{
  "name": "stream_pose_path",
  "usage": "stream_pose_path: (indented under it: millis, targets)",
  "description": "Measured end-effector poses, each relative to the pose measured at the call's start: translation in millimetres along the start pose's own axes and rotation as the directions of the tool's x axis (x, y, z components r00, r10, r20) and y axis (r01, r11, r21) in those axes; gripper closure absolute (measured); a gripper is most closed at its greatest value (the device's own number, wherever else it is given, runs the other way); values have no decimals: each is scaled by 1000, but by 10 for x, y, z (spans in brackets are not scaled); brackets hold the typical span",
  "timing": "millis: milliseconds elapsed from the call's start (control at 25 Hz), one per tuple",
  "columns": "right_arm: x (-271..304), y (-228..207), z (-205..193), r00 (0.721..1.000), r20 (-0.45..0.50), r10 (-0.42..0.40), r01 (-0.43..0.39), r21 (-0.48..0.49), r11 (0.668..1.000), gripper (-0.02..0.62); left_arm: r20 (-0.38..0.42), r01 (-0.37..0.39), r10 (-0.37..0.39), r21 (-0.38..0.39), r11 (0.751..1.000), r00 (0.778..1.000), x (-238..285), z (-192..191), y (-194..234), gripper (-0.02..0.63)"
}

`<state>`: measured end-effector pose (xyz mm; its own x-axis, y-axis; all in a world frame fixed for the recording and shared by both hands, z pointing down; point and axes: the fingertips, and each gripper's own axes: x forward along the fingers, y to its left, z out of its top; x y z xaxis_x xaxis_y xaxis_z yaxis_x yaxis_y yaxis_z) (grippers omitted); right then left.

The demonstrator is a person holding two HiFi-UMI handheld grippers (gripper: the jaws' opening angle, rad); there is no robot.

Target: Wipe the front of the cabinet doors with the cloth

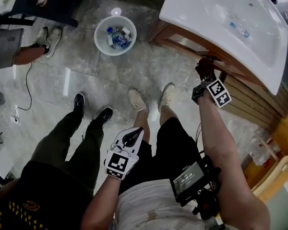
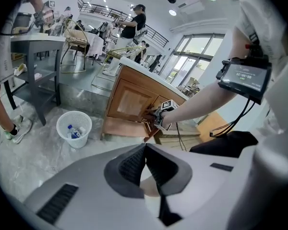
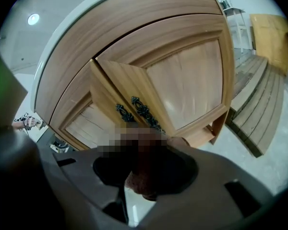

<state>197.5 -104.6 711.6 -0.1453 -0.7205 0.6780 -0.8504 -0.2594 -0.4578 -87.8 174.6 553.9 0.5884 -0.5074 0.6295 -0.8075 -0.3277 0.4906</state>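
Closest to us, a small screen (image 1: 188,178) sits strapped on our right forearm. Beneath everything spreads a pale marble floor (image 1: 144,68), and on it at our right stands the wooden cabinet (image 3: 134,30), its front curved, under a white basin top (image 1: 216,23). Another person (image 1: 67,143) in dark trousers and black shoes stands close at our left. On the cabinet, the right gripper view shows one door (image 3: 117,87) ajar, its edge swung out toward us, beside a large panel (image 3: 192,80) that lies flat and shut. A white slatted bin (image 1: 103,43) with bottles (image 1: 117,36) in it stands on the floor ahead of us, near the cabinet's corner. Our right gripper (image 1: 206,78) is reached out to the cabinet front just under the basin top. Its jaws are closed onto a reddish-brown cloth (image 3: 145,178), which bunches between them and lies just below the door's edge, though we cannot tell whether it touches the wood. Our left gripper (image 2: 145,146) hangs low by our thigh, well away from the cabinet, its jaw tips pressed together with nothing between them. Two dark ornate handles (image 3: 145,111) sit side by side just above the cloth.
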Motion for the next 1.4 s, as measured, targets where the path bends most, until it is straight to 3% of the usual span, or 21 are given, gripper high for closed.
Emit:
stream_pose_path:
  millis: [400,680,960,1400]
  targets:
    - [326,110,-222,999,-48,25,-27,-37,999,469,1,-14,14,16,1000,1000,135,-66,13,594]
    - [645,342,-375,994,-73,85,-89,-58,994,469,10,-46,46,-10,999,999,220,-170,53,594]
    - [911,921,-610,975,-101,198,-200,-14,980,469,51,-68,71,-48,996,996,321,-75,142,594]
    - [1072,1790,-1125,929,-190,318,-322,14,947,469,116,-89,91,-26,996,989,392,371,332,594]
